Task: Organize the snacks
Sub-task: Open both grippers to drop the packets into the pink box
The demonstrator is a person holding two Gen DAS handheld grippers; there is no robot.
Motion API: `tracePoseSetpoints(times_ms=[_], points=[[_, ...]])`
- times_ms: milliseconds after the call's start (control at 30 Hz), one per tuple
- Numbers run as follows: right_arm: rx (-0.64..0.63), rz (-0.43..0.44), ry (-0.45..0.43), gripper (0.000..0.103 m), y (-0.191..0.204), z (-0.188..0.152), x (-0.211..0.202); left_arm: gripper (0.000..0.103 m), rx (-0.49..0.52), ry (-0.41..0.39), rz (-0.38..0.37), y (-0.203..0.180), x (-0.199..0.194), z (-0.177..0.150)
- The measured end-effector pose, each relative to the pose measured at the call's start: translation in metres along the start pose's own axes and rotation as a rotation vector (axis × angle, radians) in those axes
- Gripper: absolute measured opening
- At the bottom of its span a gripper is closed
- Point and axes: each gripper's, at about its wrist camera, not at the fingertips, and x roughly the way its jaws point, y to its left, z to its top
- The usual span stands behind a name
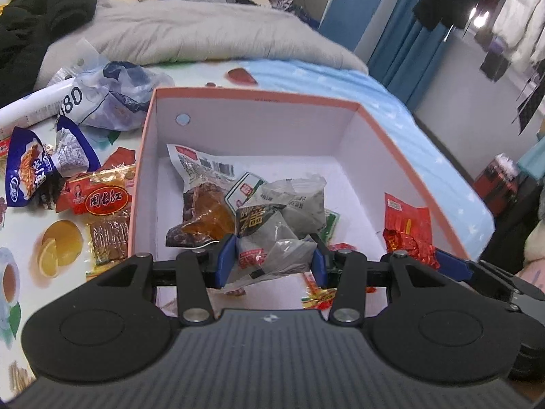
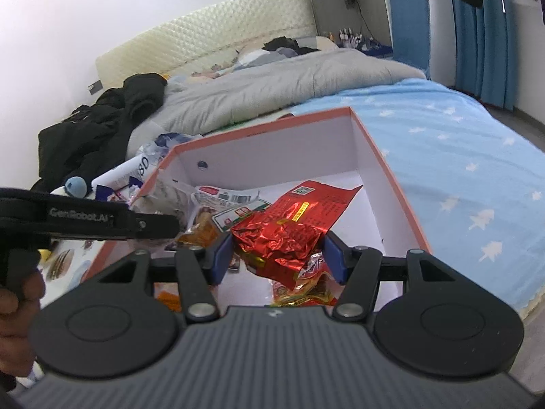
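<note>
Both grippers hang over the open box (image 1: 253, 97), each with a packet pinched. Left gripper (image 1: 270, 262), lower centre of its view, jaws about half apart and clamped on a grey crinkly snack packet (image 1: 272, 255); the blue pads (image 1: 224, 260) press its sides, and the packet bulges up past them. Right gripper (image 2: 277, 255), lower centre of the right wrist view, likewise half apart and closed on a red foil packet (image 2: 289, 235), with the long flap sticking up toward mid-frame. Already inside the box: a brown vacuum-packed snack (image 1: 201, 211) mid-left. More snacks lie outside at left on the fruit-print cloth (image 1: 30, 248): a blue packet (image 1: 27, 173) and an orange-red packet (image 1: 102, 197). Risks: foil is slick and only the crumpled end looks gripped, so it could slide out early or snag on a pad when let go. The two grippers are close, the left one showing at the left edge of the right view, so they could knock together. A release near the right rim could tip the packet onto the blue sheet (image 2: 460, 170).
</note>
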Motion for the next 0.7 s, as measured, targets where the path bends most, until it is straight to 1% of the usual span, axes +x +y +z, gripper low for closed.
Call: tracePoseSetpoints(times_ms=[200, 333, 367, 467, 500, 600, 700], points=[[0.019, 0.006, 0.033, 0.06, -0.007, 0.001, 0.022, 0.051, 0.012, 0.035, 0.003, 0.005, 0.018, 0.004], [0.024, 0.008, 0.041, 0.061, -0.008, 0.002, 0.027, 0.051, 0.005, 0.044, -0.003, 0.007, 0.018, 0.005], [0.025, 0.003, 0.043, 0.061, -0.007, 0.002, 0.027, 0.051, 0.006, 0.037, -0.002, 0.007, 0.017, 0.005], [0.02, 0.008, 0.043, 0.063, -0.005, 0.002, 0.024, 0.056, 0.027, 0.016, 0.0, 0.005, 0.007, 0.006], [0.012, 0.001, 0.043, 0.065, -0.003, 0.002, 0.022, 0.058, 0.027, 0.003, 0.0, 0.005, 0.002, 0.006], [0.012, -0.005, 0.035, 0.073, 0.0, 0.003, 0.013, 0.058, 0.03, -0.023, -0.008, 0.005, -0.013, 0.005], [0.02, -0.009, 0.022, 0.075, 0.003, 0.002, 0.001, 0.058, 0.036, -0.045, -0.011, 0.004, -0.032, -0.001]])
